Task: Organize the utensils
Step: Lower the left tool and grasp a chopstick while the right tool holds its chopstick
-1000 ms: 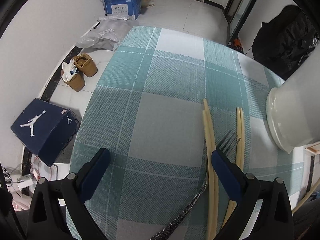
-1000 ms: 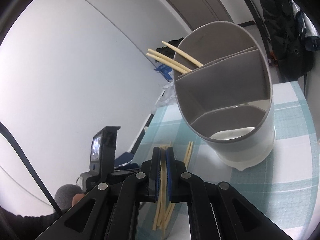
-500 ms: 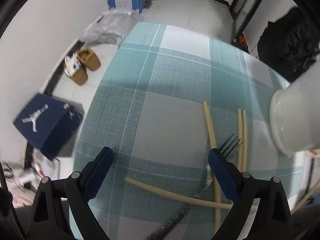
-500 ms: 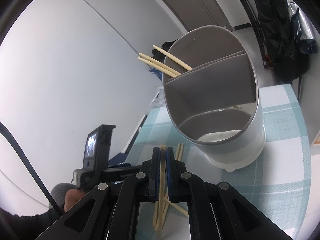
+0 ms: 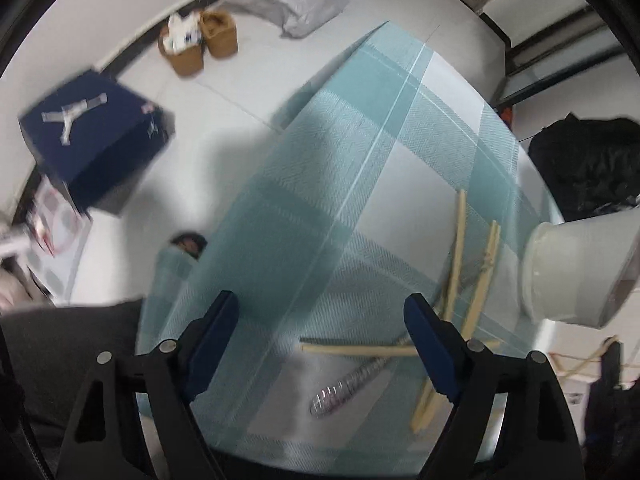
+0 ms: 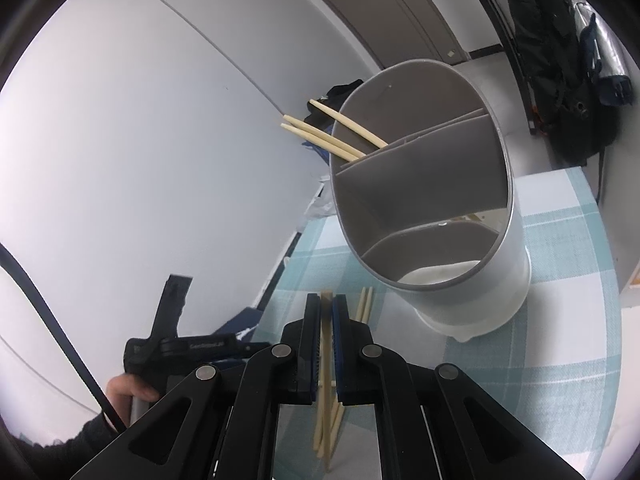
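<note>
Left gripper (image 5: 316, 328) hangs over the bench (image 5: 360, 184), fingers closing with nothing gripped yet; the lone chopstick (image 5: 352, 349) lies crosswise beneath. Best to square up and pinch mid-shaft. Right gripper (image 6: 326, 312) sits closed and empty, facing the divided holder (image 6: 472, 288).

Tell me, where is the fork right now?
In the left wrist view the fork lies on the checked tablecloth at lower centre, under a crosswise chopstick, among loose chopsticks left of the white holder.
</note>
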The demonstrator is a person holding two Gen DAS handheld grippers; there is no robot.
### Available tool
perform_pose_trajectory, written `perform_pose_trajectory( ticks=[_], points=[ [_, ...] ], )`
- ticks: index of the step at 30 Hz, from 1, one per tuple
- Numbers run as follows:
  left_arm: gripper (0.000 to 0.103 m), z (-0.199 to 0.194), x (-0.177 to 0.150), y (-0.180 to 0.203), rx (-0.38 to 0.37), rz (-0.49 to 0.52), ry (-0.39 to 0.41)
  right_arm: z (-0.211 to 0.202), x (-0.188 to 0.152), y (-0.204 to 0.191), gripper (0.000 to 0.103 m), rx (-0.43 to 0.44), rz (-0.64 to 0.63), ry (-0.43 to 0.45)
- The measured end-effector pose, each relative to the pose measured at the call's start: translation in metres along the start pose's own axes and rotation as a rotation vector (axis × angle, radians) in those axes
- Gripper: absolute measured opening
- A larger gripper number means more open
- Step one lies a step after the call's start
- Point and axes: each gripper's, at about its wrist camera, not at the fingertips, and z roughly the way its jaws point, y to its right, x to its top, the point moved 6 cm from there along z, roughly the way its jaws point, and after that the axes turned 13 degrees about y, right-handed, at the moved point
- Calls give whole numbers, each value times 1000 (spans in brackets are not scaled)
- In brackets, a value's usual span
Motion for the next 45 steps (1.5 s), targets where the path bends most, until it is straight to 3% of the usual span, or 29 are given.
perform_pose_trajectory(
  ticks=[3,7,10,13,15,18,23,28,32,34,37,39,45],
  points=[
    [82,-7,-5,1,-24,-31,7,-4,-2,-4,5,8,-13,5],
    [82,-17,-9,14,-16,82,67,-7,-3,-6,5,3,-36,13],
    [82,-20,-16,33,-55,223,80,-8,-3,-2,5,-16,-39,18],
    [82,-21,-33,62,-92,431,85,-11,-1,2,5,-33,-39,30],
    [82,-15,-50,80,-77,602,75,-14,0,5,5,-51,-47,42],
    [82,-12,-61,98,-64,768,106,-18,2,8,5,-69,-54,55],
    [82,-11,-68,136,-120,944,161,-27,2,17,5,-99,-53,74],
    [80,1,-68,156,-143,1049,184,-35,1,27,5,-126,-55,82],
    [68,20,-70,162,-122,1140,171,-39,3,34,5,-145,-45,86],
    [62,31,-70,156,-99,1133,122,-42,3,37,5,-150,-39,87],
    [57,36,-65,154,-98,1129,124,-45,4,38,5,-150,-39,96],
    [40,38,-62,153,-110,1121,117,-48,5,38,5,-144,-38,102],
    [25,41,-59,157,-122,1153,104,-48,3,38,5,-146,-31,92]
  ],
)
